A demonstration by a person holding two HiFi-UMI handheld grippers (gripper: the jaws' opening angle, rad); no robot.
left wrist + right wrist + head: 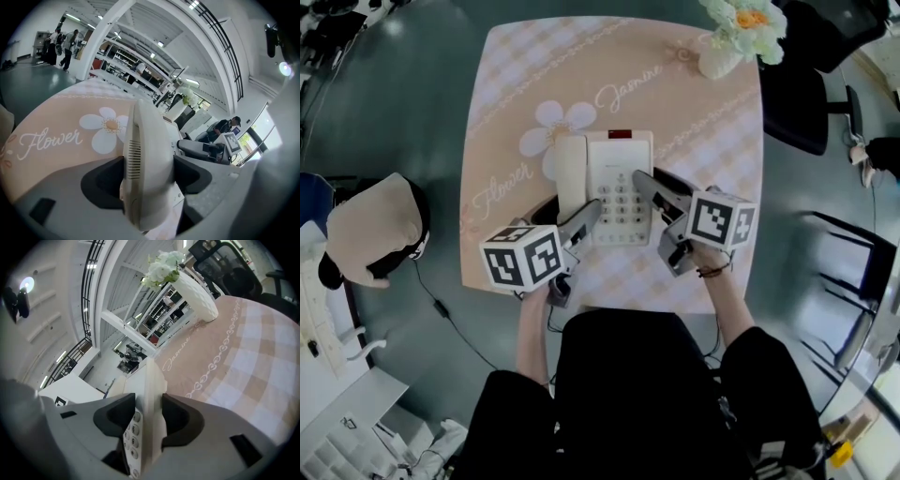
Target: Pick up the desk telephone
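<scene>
In the head view we are holding the desk telephone (619,155) mid-bench (722,131). Its long axis is running away from us, with the left gripper (581,221) at the handset (571,173) side and the right gripper (654,214) at the keypad (621,202) side. In the left gripper view we are pinching the handset, and "Flower" (49,139) is showing on the cloth (56,112). In the right gripper view we are clamping the telephone's edge beside keys 6 and 9 (135,434), and "Jasmine" (180,356) is showing beyond.

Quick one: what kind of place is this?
Probably a big open office or lab hall: desk telephone on a small clothed table, office chair beside it, shelving racks under a high beamed ceiling.
</scene>
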